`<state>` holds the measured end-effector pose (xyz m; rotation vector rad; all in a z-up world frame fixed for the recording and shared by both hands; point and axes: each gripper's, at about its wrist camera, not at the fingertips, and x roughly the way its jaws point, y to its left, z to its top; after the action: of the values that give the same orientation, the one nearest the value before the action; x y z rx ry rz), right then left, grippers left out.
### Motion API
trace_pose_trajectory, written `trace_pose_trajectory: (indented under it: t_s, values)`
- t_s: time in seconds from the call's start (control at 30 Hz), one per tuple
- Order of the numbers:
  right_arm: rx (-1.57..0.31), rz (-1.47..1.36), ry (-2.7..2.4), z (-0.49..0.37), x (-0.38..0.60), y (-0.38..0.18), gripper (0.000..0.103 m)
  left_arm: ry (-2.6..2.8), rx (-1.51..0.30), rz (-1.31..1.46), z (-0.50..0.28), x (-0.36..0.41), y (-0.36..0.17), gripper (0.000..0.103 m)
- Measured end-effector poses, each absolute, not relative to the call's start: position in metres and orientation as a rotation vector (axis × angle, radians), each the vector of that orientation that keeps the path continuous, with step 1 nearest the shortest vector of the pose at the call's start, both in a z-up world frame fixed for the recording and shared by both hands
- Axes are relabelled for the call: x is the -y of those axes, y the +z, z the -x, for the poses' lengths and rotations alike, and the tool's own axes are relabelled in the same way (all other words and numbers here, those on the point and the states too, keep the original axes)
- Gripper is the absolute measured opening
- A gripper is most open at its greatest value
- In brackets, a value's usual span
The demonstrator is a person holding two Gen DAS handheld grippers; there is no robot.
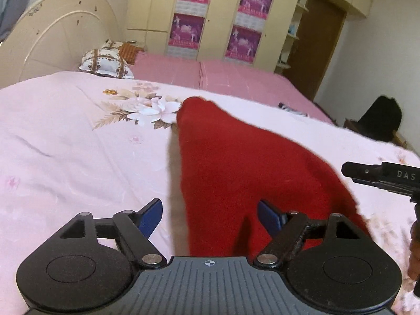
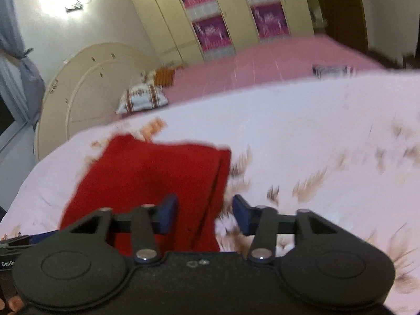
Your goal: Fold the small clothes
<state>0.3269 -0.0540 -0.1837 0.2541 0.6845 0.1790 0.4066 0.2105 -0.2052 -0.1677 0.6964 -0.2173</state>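
A small red garment [image 1: 236,162] lies on the pale pink floral bedspread [image 1: 78,144], stretching away from me. My left gripper [image 1: 210,216] is open, its blue pads on either side of the garment's near left edge, above it. In the right wrist view the red garment [image 2: 147,176] lies folded over, with a layered right edge. My right gripper [image 2: 204,214] is open, straddling that right edge close to the cloth. The right gripper's black body [image 1: 383,177] shows at the right of the left wrist view. I cannot tell whether any pad touches the cloth.
A patterned pillow [image 1: 105,64] lies by the cream headboard [image 1: 52,39]. A darker pink sheet [image 1: 223,78] covers the far bed half. A wardrobe with purple posters [image 1: 220,18] stands behind. A dark chair [image 1: 380,120] stands at the right. A small printed item [image 2: 332,71] lies on the far sheet.
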Motion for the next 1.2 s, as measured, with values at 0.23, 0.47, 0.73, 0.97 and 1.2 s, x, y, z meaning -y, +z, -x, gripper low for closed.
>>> trace_pose_trajectory:
  t_s: [0.23, 0.47, 0.73, 0.97, 1.2]
  values:
    - [-0.702, -0.167, 0.238, -0.28, 0.026, -0.182, 0.039, -0.208, -0.804, 0.082, -0.391, -0.181, -0.23, 0.079]
    - [-0.841, -0.209, 0.155, -0.269, 0.04, -0.222, 0.042, -0.191, -0.803, 0.086, -0.389, -0.178, -0.232, 0.08]
    - [-0.732, -0.21, 0.154, -0.277, 0.042, -0.182, 0.043, -0.192, -0.733, 0.092, -0.397, -0.176, -0.201, 0.08]
    - [-0.668, -0.174, 0.106, -0.337, 0.025, -0.174, 0.045, -0.168, -0.702, 0.084, -0.452, -0.167, -0.192, 0.08]
    - [-0.767, -0.096, 0.053, -0.379, 0.013, -0.21, 0.043, -0.123, -0.771, 0.102, -0.491, -0.168, -0.224, 0.089]
